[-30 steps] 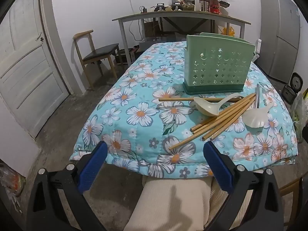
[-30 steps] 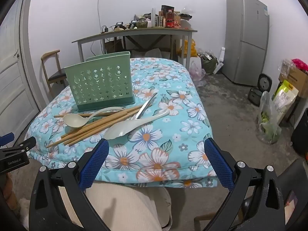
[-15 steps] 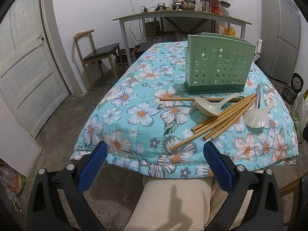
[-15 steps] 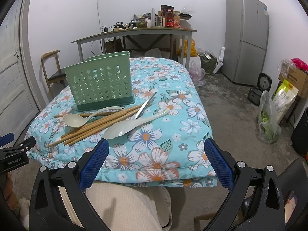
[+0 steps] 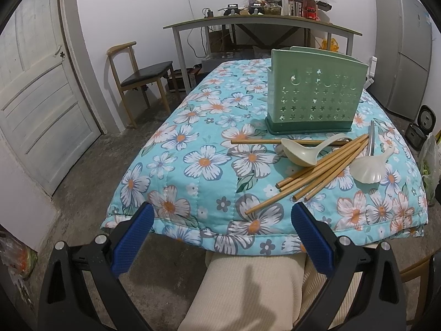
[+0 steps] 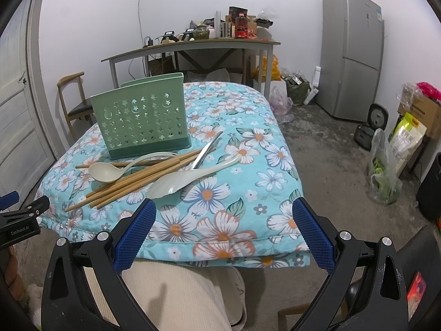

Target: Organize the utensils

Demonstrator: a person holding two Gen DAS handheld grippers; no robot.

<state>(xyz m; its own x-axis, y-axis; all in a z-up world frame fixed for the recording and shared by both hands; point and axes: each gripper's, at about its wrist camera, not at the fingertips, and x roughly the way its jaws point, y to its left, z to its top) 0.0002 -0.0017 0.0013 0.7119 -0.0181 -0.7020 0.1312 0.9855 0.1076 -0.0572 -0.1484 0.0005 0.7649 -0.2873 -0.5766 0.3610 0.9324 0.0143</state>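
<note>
Left wrist: chopsticks (image 5: 311, 173) beside holder (image 5: 314, 96).

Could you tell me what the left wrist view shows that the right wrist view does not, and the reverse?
Only the left wrist view shows the left gripper head-on, open and empty, and most of the white door. Only the right wrist view shows the right gripper, also open and empty, and the bags on the floor at right. Both show the green utensil holder, chopsticks, two pale spoons, floral quilt, wooden chair and grey fridge.
</note>
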